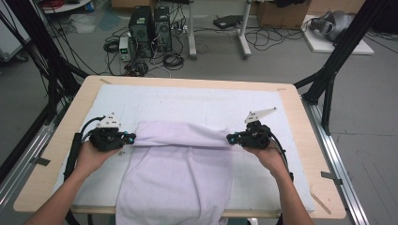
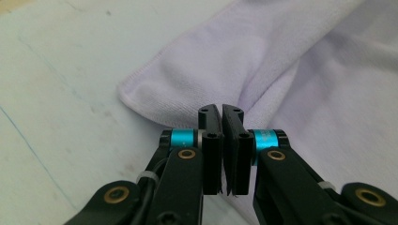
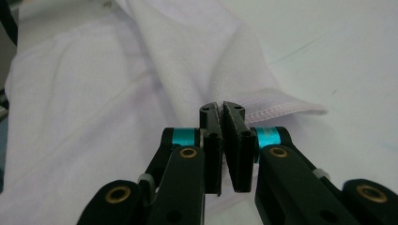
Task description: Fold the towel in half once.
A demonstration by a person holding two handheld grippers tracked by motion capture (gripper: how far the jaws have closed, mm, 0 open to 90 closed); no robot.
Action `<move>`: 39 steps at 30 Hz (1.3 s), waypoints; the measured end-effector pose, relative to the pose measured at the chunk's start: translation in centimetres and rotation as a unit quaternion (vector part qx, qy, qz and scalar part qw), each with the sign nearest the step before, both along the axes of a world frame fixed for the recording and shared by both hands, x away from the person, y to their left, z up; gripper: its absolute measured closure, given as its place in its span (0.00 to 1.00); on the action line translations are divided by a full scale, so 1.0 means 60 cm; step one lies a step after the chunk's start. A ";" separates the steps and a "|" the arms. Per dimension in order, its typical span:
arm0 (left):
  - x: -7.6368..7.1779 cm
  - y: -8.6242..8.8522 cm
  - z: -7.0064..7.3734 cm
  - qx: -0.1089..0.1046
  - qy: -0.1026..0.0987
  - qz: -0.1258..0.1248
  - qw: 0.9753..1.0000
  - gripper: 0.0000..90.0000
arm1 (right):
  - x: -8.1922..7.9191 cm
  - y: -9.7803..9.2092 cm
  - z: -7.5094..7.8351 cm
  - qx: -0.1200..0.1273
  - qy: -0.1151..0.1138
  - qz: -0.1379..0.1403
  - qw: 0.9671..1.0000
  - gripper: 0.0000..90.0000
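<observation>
While cables litter the grey floor [image 1: 281,61], both grippers [image 1: 133,138] [image 1: 230,138] pinch the towel [image 1: 178,173] on the white-padded table [image 1: 187,101].

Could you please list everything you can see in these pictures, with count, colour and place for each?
towel: one, pale lilac, on the white mat, far edge folded over, near part hanging over the table's near edge.
mat: one, white, covering most of the table top.
table: one, light wood.
computer towers: two, black, on the floor beyond the table, among cables.
left gripper: one, black with blue rings, jaws shut on the towel's left fold corner.
right gripper: one, black with blue rings, jaws shut on the towel's right fold corner.
hands: two, each holding one gripper.
</observation>
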State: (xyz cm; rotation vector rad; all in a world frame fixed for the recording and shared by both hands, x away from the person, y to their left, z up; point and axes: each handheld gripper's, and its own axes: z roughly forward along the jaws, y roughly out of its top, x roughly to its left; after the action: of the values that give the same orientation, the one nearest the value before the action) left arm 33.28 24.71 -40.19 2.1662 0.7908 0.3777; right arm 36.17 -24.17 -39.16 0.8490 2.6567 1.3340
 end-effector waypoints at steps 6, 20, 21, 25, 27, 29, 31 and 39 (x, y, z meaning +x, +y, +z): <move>-0.022 0.003 -0.025 0.015 0.018 -0.016 1.000 0.90 | -0.026 -0.004 -0.031 -0.019 0.020 0.006 1.000 0.92; 0.085 -0.015 -0.010 -0.011 0.035 0.046 0.998 0.57 | 0.054 0.020 -0.030 -0.041 0.005 -0.054 0.998 0.53; 0.095 -0.017 -0.016 -0.005 0.040 0.054 0.998 0.57 | 0.062 0.023 -0.036 -0.049 0.007 -0.059 0.997 0.53; 0.116 -0.022 -0.044 0.017 0.053 0.075 0.996 0.58 | 0.083 0.029 -0.060 -0.080 0.011 -0.076 0.994 0.53; 0.121 -0.023 -0.055 0.031 0.061 0.074 0.995 0.63 | 0.091 0.027 -0.071 -0.087 0.018 -0.081 0.993 0.55; 0.122 -0.024 -0.054 0.028 0.052 0.071 0.996 0.69 | 0.092 0.027 -0.074 -0.094 0.014 -0.083 0.992 0.61; 0.120 -0.028 -0.055 0.030 0.048 0.060 0.997 0.83 | 0.091 0.027 -0.073 -0.099 0.010 -0.077 0.992 0.75; 0.107 -0.018 -0.030 0.009 0.025 0.061 0.998 0.95 | 0.082 0.033 -0.058 -0.074 0.012 -0.042 0.996 0.94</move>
State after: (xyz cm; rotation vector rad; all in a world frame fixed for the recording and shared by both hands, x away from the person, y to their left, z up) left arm 39.70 23.63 -42.00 2.1564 0.9534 0.3950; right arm 41.07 -22.20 -42.64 0.9502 2.6651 1.1011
